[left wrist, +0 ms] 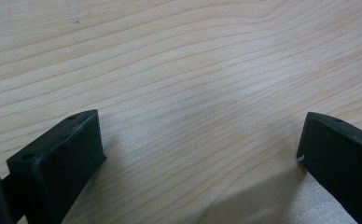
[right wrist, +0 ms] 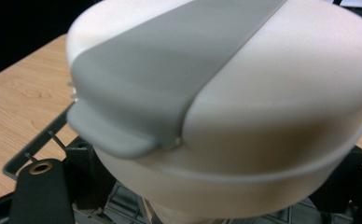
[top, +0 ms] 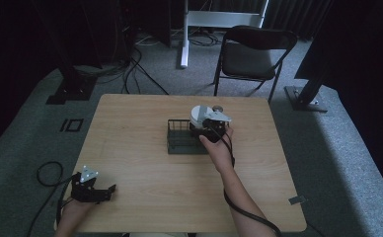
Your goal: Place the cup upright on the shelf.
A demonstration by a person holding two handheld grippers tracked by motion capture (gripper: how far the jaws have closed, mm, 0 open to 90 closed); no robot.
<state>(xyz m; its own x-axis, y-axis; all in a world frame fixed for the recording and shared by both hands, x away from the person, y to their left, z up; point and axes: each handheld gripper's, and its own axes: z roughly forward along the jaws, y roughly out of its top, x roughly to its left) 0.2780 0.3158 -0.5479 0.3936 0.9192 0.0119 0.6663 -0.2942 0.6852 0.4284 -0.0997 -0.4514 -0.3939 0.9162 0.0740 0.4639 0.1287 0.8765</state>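
Between the right tool's (top: 210, 129) jaws, gripped over the rack (top: 179, 140), sits the white container (right wrist: 226, 107).

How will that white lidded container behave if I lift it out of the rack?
The white lidded container looks rigid with smooth, rounded sides, so it may slip. Its grey strap probably keeps the lid on. It seems light, so the wire rack should stay put.
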